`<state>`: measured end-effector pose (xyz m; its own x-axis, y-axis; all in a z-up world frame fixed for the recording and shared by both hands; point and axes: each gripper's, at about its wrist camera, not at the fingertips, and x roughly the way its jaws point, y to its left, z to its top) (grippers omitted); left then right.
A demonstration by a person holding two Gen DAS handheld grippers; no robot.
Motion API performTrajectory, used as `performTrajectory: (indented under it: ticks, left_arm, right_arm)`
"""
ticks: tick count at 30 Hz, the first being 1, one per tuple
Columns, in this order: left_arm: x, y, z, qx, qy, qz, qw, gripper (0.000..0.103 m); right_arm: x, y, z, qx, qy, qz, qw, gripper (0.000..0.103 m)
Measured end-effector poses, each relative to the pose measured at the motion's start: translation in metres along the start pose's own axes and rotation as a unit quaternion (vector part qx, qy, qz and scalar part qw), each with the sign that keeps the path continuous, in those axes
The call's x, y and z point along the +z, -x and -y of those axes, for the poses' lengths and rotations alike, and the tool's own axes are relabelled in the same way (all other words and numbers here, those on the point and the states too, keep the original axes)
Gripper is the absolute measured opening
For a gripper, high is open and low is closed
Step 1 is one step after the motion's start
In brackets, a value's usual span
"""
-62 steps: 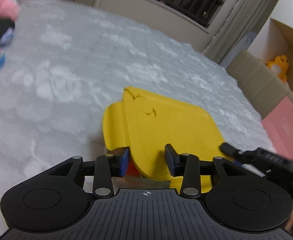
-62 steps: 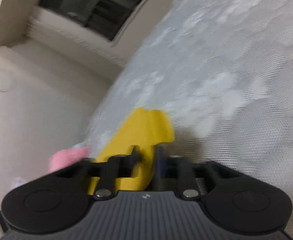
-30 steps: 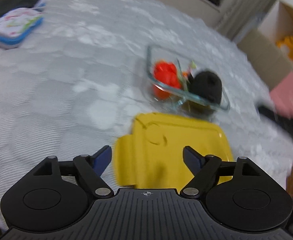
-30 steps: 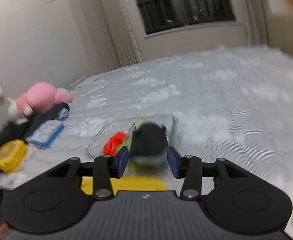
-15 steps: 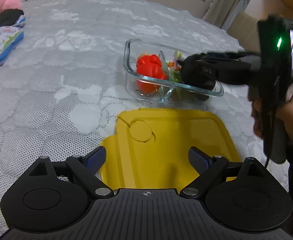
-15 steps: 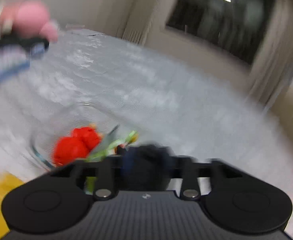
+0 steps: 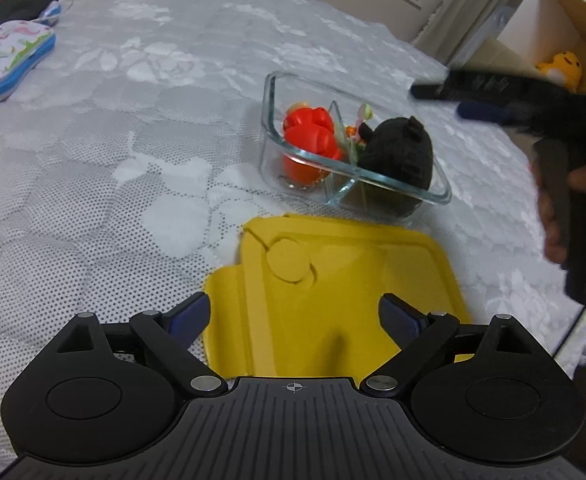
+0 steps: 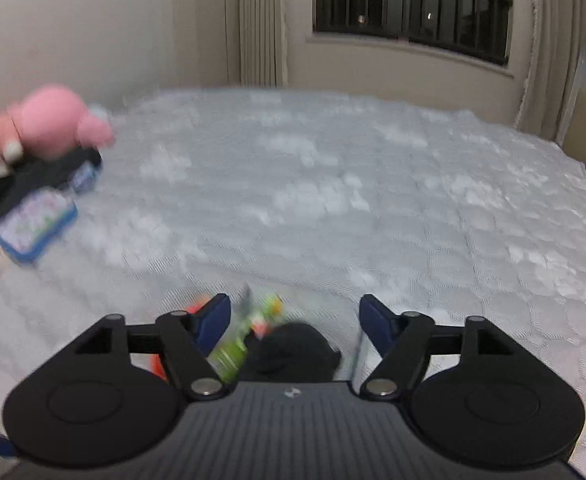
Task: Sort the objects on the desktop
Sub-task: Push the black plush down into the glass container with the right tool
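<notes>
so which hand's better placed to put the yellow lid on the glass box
Left: its open tool sits right over the yellow lid. The right tool, jaws opening and empty, is above the glass box.

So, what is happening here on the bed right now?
A person is sorting small things into a glass container. The black plush toy now sits in one compartment and a red toy in the other. The right tongs are opening, nothing between them. The left tongs hang open over the yellow lid.
</notes>
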<state>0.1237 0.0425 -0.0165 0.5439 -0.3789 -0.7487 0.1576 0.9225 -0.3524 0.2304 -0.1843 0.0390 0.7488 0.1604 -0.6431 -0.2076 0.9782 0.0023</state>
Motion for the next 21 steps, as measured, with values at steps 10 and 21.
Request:
performTrajectory:
  ticks: [10, 21]
  left_arm:
    - [-0.001, -0.009, -0.013, -0.004, 0.014, -0.012, 0.9998, 0.096]
    - [-0.002, -0.004, -0.033, -0.024, 0.038, 0.0, 0.999, 0.096]
  right_arm:
    - [-0.012, -0.045, -0.041, -0.037, 0.159, -0.084, 0.983, 0.054]
    - [-0.01, -0.069, -0.074, -0.094, 0.246, -0.095, 0.96, 0.041]
